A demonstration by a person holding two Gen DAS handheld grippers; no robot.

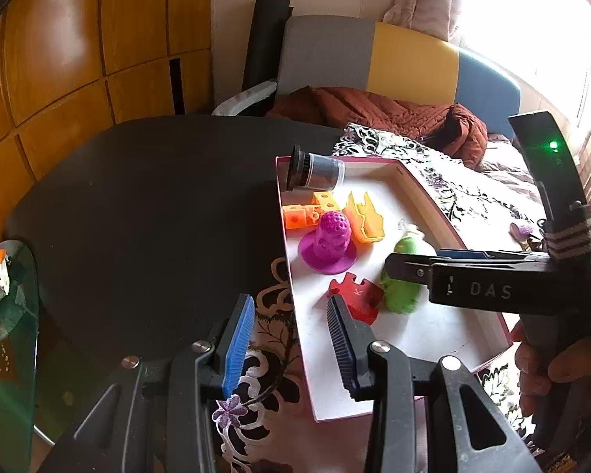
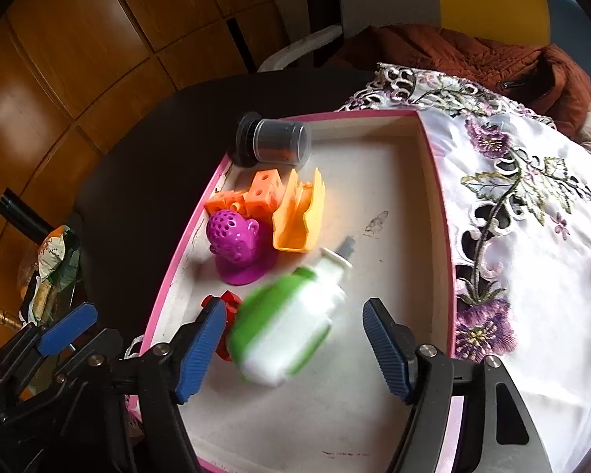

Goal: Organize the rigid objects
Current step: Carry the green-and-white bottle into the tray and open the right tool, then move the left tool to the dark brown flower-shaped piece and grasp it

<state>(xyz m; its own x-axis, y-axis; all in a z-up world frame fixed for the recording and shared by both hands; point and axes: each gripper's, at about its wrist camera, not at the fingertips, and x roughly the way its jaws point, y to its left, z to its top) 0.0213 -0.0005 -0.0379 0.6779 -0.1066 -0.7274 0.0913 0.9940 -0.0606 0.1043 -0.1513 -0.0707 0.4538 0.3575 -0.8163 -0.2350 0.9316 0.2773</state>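
A pink-rimmed white tray [image 2: 439,181] holds a green and white bottle [image 2: 291,315], a red piece [image 2: 226,305], a purple perforated figure [image 2: 236,248], a yellow piece [image 2: 299,213] and orange blocks [image 2: 248,195]. A dark lidded jar [image 2: 274,144] lies across the tray's far corner. My right gripper [image 2: 295,345] is open just above the blurred bottle, which lies loose between its fingers. My left gripper [image 1: 291,339] is open and empty over the tray's near left rim [image 1: 291,307]. In the left wrist view the bottle [image 1: 402,287] lies under the right gripper's fingers [image 1: 406,268].
The tray rests on a white embroidered cloth [image 2: 532,236] over a dark round table [image 1: 145,213]. A small purple object [image 1: 522,230] lies on the cloth to the right. A sofa with a rust quilt [image 1: 394,114] is behind. A glass side table [image 1: 8,315] stands left.
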